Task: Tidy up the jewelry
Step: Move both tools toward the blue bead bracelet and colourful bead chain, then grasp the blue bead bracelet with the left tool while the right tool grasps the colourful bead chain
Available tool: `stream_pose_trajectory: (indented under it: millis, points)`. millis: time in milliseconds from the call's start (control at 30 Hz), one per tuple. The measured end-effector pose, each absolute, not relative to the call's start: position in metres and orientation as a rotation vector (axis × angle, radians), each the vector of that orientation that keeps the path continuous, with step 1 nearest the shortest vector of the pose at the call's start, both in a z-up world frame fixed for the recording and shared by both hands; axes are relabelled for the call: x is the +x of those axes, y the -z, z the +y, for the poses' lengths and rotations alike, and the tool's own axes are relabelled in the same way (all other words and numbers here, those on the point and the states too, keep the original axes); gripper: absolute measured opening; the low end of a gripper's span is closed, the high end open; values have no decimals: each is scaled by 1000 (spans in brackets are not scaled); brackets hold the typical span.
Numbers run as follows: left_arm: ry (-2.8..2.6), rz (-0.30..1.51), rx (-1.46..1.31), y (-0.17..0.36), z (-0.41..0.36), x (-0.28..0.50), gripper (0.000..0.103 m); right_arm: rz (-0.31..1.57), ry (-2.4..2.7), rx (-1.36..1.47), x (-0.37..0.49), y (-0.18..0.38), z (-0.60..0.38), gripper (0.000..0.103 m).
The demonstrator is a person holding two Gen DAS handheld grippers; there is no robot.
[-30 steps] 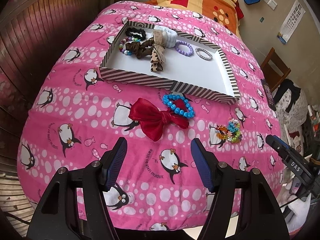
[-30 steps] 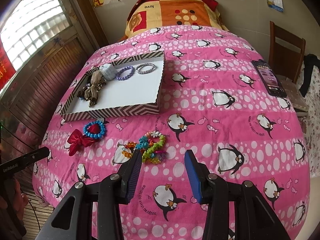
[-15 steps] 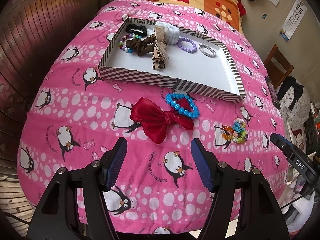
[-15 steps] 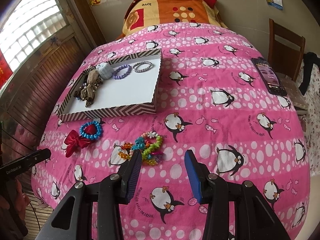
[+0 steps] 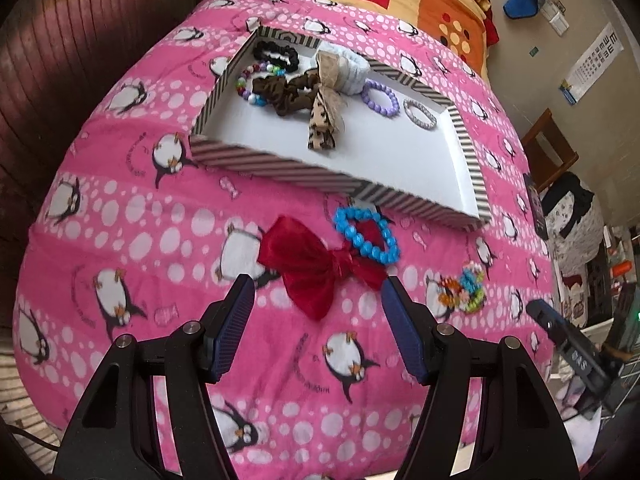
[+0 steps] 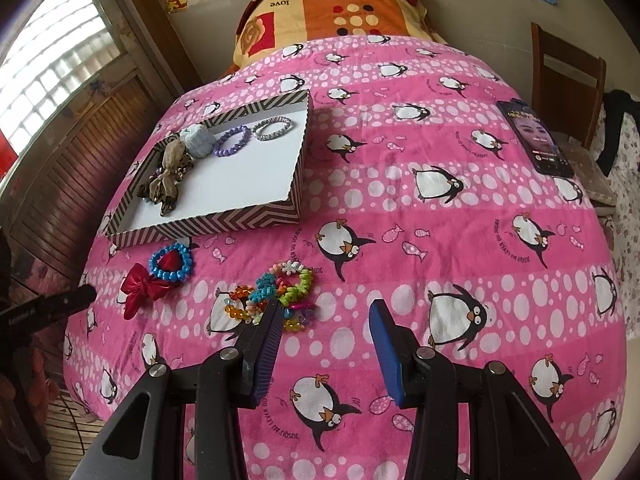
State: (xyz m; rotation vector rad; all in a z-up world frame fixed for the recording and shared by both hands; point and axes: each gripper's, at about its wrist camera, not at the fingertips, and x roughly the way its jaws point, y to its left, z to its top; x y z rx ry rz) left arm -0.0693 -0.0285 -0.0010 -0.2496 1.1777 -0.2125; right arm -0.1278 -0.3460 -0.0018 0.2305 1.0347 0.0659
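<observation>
We hold left gripper (image 5: pixel 318 304) and right gripper (image 6: pixel 324 320) spread, both empty. Red bow (image 5: pixel 316 266), blue bracelet (image 5: pixel 368 238), bead cluster (image 6: pixel 276 296) lie just before tray (image 5: pixel 280 166). Bow soft, light: pinch center knot. Beads slippery: grip across strand.

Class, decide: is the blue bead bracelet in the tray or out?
Out: blue bead bracelet lies on the bedspread, overlapping the red bow, before the striped tray.

We see a bed under a pink penguin blanket (image 6: pixel 440 152). On it lie a striped tray (image 6: pixel 224 222) far left, a red bow (image 5: pixel 308 268), blue bracelet (image 5: pixel 366 240), colourful beads (image 6: pixel 276 294) nearer, phone (image 6: pixel 534 136) far right.
</observation>
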Motion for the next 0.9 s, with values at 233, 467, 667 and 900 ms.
stream_pose_trajectory:
  millis: [233, 467, 667, 900]
  points:
    - [234, 1201, -243, 9, -35, -45, 66, 1037, -100, 230, -112, 12, -337, 42]
    - [245, 1243, -162, 27, -50, -17, 66, 1083, -117, 153, -76, 36, -321, 38]
    - [270, 1304, -93, 48, -61, 1, 65, 1134, -105, 114, -61, 57, -316, 37]
    - [293, 1332, -20, 66, -78, 10, 31, 1121, -131, 102, -53, 65, -308, 17]
